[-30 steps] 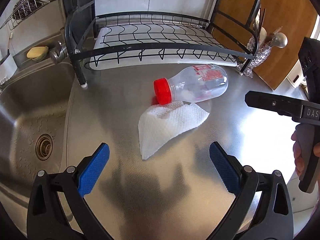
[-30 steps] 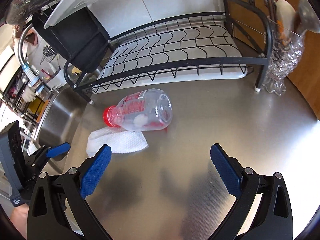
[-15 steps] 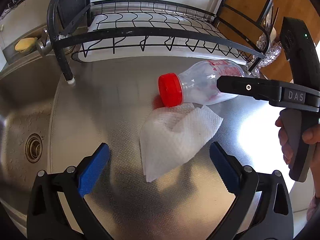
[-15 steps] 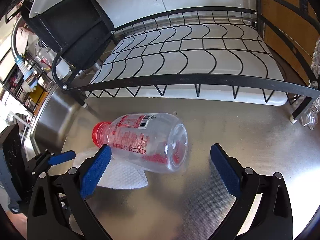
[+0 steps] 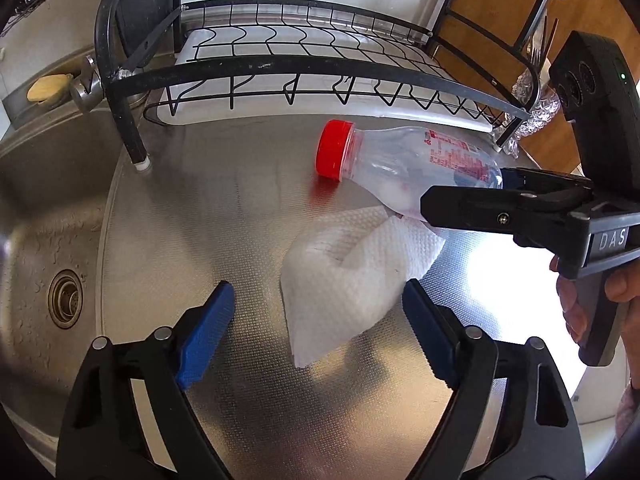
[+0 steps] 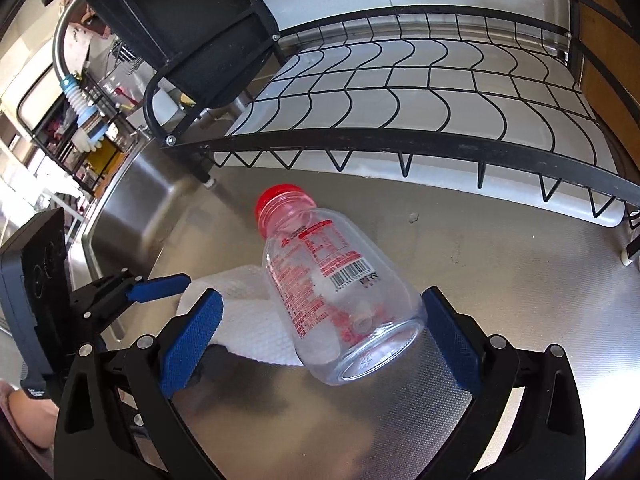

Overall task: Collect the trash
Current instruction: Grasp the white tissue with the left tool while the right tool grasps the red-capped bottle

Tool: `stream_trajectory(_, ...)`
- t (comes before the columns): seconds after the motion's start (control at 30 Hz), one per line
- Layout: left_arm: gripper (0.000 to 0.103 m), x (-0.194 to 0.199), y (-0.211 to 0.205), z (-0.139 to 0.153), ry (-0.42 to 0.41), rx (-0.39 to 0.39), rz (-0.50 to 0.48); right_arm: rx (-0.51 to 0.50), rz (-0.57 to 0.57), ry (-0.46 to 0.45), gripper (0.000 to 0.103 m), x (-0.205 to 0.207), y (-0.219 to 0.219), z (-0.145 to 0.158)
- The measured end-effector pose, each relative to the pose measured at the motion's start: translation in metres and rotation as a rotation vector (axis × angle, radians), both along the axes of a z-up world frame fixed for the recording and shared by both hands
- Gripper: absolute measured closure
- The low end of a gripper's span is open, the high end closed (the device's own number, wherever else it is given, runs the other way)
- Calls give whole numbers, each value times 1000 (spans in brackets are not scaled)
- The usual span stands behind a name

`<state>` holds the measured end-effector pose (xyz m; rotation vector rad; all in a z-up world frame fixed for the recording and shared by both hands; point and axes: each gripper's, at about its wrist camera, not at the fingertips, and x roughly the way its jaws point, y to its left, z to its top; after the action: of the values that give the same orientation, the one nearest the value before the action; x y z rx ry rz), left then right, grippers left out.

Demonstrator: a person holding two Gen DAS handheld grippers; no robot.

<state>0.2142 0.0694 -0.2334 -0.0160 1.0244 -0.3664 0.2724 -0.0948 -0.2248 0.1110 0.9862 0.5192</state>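
1. Now the bottle (image 6: 340,292) lies on its side on the steel counter (image 5: 240,208), just in front of the rack (image 5: 320,68), red cap (image 5: 334,154) toward the sink (image 5: 52,240); its base sits between the blue pads of the right gripper (image 6: 320,332), which are spread and not pressing it.
2. Beside and partly under the bottle lies a crumpled white paper towel (image 5: 344,288), toward the counter's near edge; one corner tucks under the bottle.
3. Over the towel, the left gripper (image 5: 318,308) has its jaws closing; the towel is between them, its right edge close to the right pad (image 5: 424,320), not yet pinched.
4. At the right edge of the left view, a hand (image 5: 596,296) holds the right gripper's handle.
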Motion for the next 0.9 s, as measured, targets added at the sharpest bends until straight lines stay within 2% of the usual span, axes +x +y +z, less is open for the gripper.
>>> stream_trajectory(0.03,32,-1,0,1,0,0,0,-2,5,-4,10,-1,2,0)
stream_trajectory(0.1,41,-1,0,2,2,-3,-3,-13,15,-3,29,-2,6,0)
stream_trajectory(0.17,49,-3,-1,2,5,-7,-8,-12,30,7,39,-2,8,-1)
stream_trajectory(0.2,51,-3,-2,3,4,-8,-12,-17,35,5,39,-3,9,-1)
stream_trajectory(0.3,70,-7,-5,5,-9,-12,-22,-28,38,-15,40,-7,10,0)
stream_trajectory(0.37,93,-9,-8,7,-18,-10,-34,-29,39,-26,40,-12,10,-1)
stream_trajectory(0.53,100,-15,-10,10,-22,-38,-40,-31,31,-55,41,-25,6,4)
stream_trajectory(0.9,100,-65,-17,41,-76,-34,-2,-10,-52,-97,42,-77,-36,26)
